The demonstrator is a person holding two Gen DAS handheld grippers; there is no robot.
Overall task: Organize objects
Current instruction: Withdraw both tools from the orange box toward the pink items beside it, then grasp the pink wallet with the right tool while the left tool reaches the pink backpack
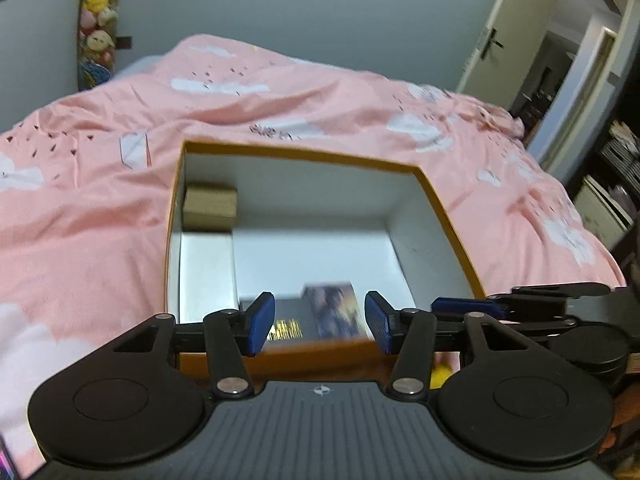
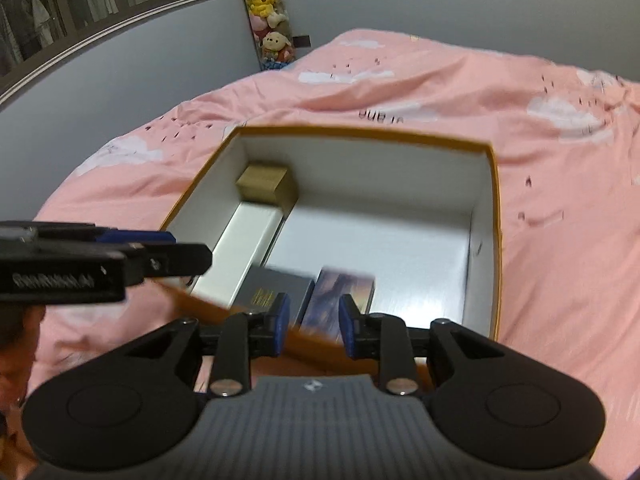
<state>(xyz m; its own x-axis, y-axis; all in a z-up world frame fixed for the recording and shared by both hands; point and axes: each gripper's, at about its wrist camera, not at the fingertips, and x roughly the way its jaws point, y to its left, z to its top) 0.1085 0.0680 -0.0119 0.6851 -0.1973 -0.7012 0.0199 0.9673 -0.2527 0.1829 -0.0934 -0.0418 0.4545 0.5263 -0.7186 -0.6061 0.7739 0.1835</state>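
Note:
An open orange box with a white inside (image 1: 304, 154) (image 2: 496, 208) lies on the pink bed. Inside it are a small tan box (image 1: 210, 202) (image 2: 262, 184) at the far left corner, a long white box (image 1: 206, 272) (image 2: 248, 248) along the left wall, a dark box with gold print (image 1: 286, 326) (image 2: 276, 290) and a purple picture box (image 1: 334, 310) (image 2: 340, 296) near the front wall. My left gripper (image 1: 320, 322) is open and empty over the box's front edge. My right gripper (image 2: 314, 326) is open and empty, also at the front edge. The left gripper also shows at the left of the right wrist view (image 2: 120, 256).
The pink bedcover with white clouds (image 1: 80, 200) (image 2: 560, 240) surrounds the box. A column of plush toys (image 1: 98, 20) (image 2: 268, 12) hangs at the wall behind the bed. An open door (image 1: 520, 32) and shelves (image 1: 612, 184) are to the right.

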